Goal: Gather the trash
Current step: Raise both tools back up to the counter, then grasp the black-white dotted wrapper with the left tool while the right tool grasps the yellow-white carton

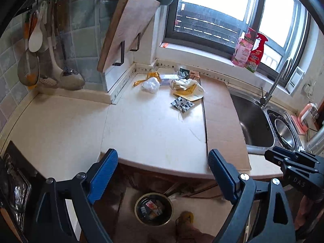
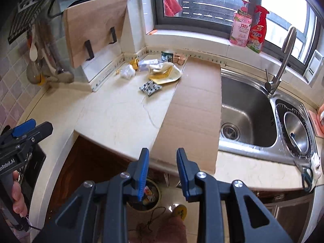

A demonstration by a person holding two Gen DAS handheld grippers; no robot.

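Both grippers, left gripper and right gripper, hang empty with jaws apart (left wider). Wrappers lie upper centre on the counter; the bin sits bottom centre.

Each hand-held gripper, left and right, has black angular linkage arms, silver round screws at the pivots and blue ribbed pads. White lettering marks the black housings.

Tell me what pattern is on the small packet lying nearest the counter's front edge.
Black and white print on the small packet, clearest in the right wrist view.
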